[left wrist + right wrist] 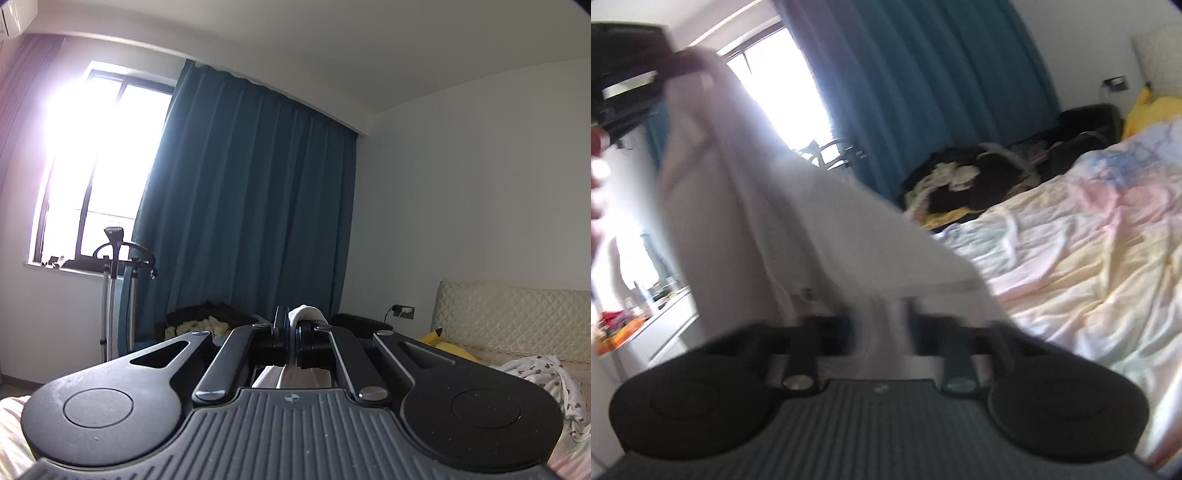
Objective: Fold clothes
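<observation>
I am holding a white garment (pixel 746 206) up in the air between my two grippers, above the near edge of the bed (pixel 1071 258). My left gripper (pixel 291 332) is clamped tight on a bunched fold of the white cloth, which pokes up between its closed jaws. It points level towards the teal curtain (pixel 251 192). My right gripper (pixel 882 325) is lower, nearer the bed. Its view is blurred, but the cloth runs straight down into its jaws, which look pinched together on a lower edge. From that view the left gripper shows high up, far from the bed, with the cloth hanging from it.

I judge this to be the opening step of the fold: the garment is lifted and stretched between two grip points, not yet laid flat. The next move, as I see it, calls for spreading both grippers apart to pull the cloth taut, then lowering it onto the rumpled pastel sheet of the bed so that it lies smooth. The wrinkled bedding could spoil a flat lay.

Beyond the bed, by the curtain, lies a dark heap of clothes (pixel 964 184). A spotted garment (pixel 550 380) lies on the bed below the quilted headboard (pixel 517 317).

No brand, label or readable writing shows anywhere.
</observation>
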